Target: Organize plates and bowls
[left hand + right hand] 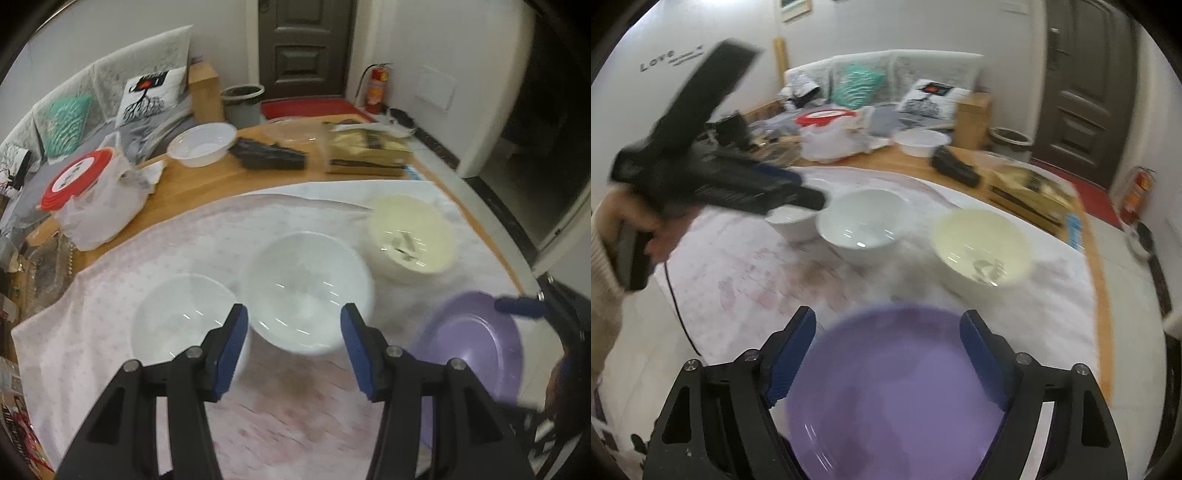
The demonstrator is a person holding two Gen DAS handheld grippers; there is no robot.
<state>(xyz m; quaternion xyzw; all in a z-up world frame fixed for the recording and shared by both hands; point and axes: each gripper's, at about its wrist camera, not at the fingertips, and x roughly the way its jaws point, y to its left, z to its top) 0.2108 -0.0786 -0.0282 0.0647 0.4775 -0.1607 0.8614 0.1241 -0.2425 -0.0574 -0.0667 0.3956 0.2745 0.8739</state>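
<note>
Right wrist view: your right gripper [888,354] is hovering, fingers spread, straddling the purple plate [894,395] on the worktop; your left gripper [293,345], equally released, is facing the middle white bowl [310,291].

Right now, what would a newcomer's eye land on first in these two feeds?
The purple plate first, the only strong colour on the pale cloth, lying between the open fingers of the right claw. Then the three pale bowls in a row: the small white bowl, the large white bowl ahead of the open left claw, and the cream bowl.
</note>
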